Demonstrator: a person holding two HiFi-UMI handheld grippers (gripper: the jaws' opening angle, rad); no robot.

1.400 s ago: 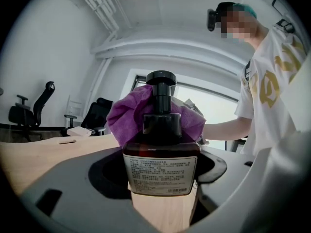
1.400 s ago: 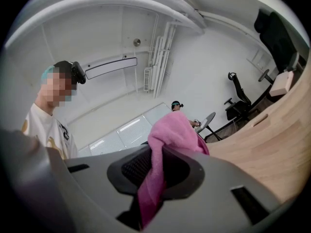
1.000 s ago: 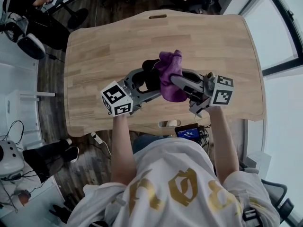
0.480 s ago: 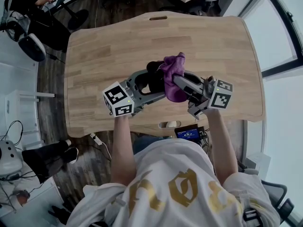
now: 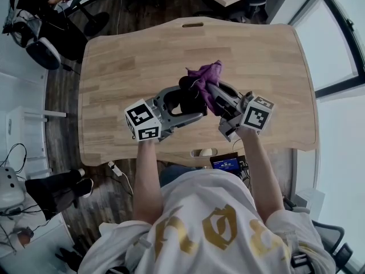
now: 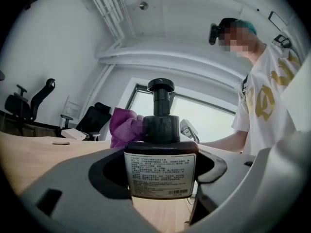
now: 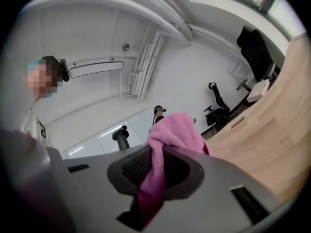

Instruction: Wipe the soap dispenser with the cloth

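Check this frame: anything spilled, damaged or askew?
Nothing stands out. The left claw grips the soap dispenser, the right claw pinches the purple cloth close by it, and no spill shows on the wooden table.

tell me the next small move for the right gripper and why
Probably bring the right gripper, shut on the purple cloth, in against the soap dispenser and stroke down its side. The left gripper holds it upright, and the cloth sits just beside its pump.

Soap dispenser (image 6: 160, 165) in left claw (image 5: 185, 103); cloth (image 5: 209, 73) in right claw (image 5: 211, 93), just right of dispenser; table (image 5: 131, 44) beneath.
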